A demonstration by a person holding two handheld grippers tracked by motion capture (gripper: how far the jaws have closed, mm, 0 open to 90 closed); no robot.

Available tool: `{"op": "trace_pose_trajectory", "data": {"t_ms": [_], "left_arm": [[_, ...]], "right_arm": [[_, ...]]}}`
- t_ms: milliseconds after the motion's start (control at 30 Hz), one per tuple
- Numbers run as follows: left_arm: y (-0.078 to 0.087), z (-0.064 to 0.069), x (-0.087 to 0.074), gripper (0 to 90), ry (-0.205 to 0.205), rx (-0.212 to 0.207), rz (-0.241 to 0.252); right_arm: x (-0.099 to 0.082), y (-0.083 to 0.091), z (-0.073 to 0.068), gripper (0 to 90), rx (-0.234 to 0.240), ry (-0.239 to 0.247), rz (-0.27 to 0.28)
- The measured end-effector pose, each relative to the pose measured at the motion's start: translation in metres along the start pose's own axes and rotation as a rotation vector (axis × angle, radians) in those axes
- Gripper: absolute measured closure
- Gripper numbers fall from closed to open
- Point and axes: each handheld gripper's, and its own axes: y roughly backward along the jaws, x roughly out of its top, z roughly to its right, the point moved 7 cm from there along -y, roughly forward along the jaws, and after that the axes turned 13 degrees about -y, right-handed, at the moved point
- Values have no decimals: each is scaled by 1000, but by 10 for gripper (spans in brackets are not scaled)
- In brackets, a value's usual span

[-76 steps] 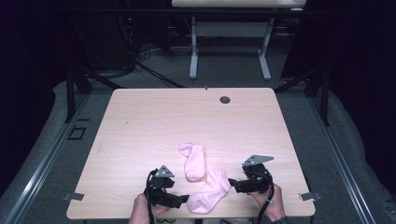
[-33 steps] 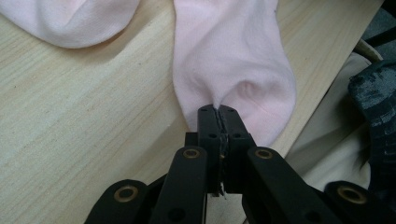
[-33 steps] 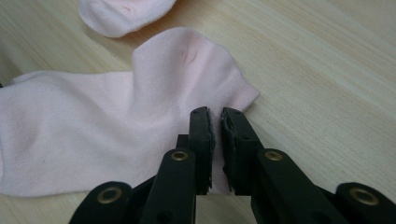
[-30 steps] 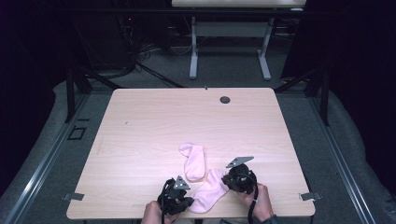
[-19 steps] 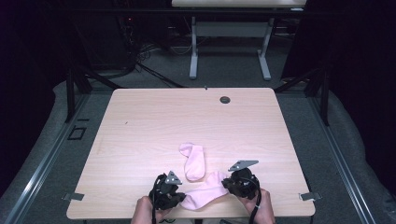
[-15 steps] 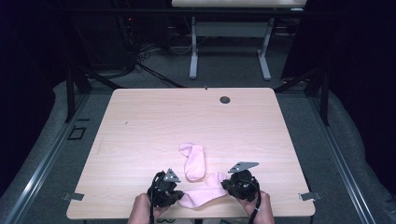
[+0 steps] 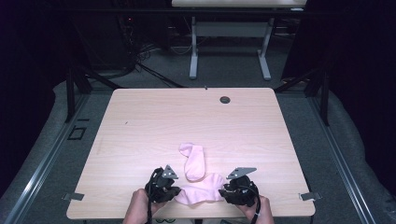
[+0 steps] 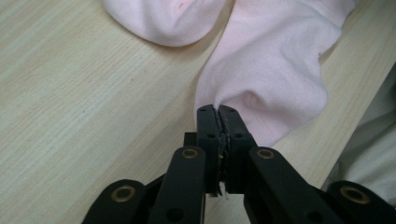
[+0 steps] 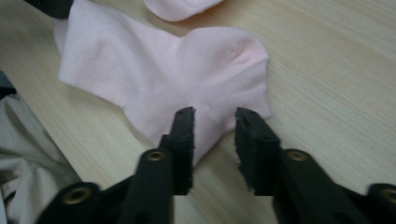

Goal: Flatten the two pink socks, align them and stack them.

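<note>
Two pink socks lie on the wooden table. The far sock (image 7: 194,161) (image 8: 159,18) (image 9: 180,7) points away from me. The near sock (image 7: 201,193) (image 8: 271,70) (image 9: 177,70) lies flat across the front edge between both grippers. My left gripper (image 7: 173,191) (image 8: 218,109) has its jaws almost together, and they have just been opening a little. The sock's puckered end is still caught in their tips. My right gripper (image 7: 225,191) (image 9: 215,114) has just been opening its jaws. They stand apart over the sock's other end without pressing it.
The table (image 7: 187,116) has a round cable hole (image 7: 225,99) at the back. Its front edge runs just under the near sock, with the person's light clothing (image 9: 28,140) (image 8: 373,154) beyond it. Another table's legs (image 7: 193,46) stand on the floor behind.
The near sock lay diagonally a second ago and now lies stretched crosswise along the front edge. The left gripper moved left and the right gripper came toward the front edge.
</note>
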Motion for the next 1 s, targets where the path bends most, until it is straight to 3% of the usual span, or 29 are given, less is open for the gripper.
{"op": "trace_pose_trajectory", "data": {"t_ms": [67,133,167,200,267,300,333,367,533,600,800,933,1000], "left_arm": [[1,0,-1,735,0,4,5],[9,4,-2,609,-3,31,37],[9,4,-2,561,-3,31,37],[12,5,-3,561,-11,32,43],[17,11,-4,457,-15,58,76],[17,11,-4,451,-15,58,76],[18,15,-5,429,-16,66,94],[18,17,-6,422,-22,68,100],[13,22,-8,410,-16,67,118],[12,23,-8,406,-16,64,115],[9,25,-6,392,-21,67,131],[5,28,-4,380,-21,60,145],[3,31,-1,375,-30,53,149]], "right_arm": [[0,2,1,600,1,23,9],[3,10,-1,530,18,96,34],[3,10,-1,530,18,96,34],[3,12,-2,520,19,126,34],[2,11,-8,505,30,212,22],[2,11,-8,505,30,212,22],[-1,7,-11,527,38,257,9],[-2,5,-12,537,40,265,4],[-7,-8,-12,637,39,274,-19],[-8,-9,-12,647,36,275,-22],[-11,-10,-13,802,22,290,-14],[-11,-11,-12,834,25,251,1],[-7,-8,-12,837,44,191,0]]}}
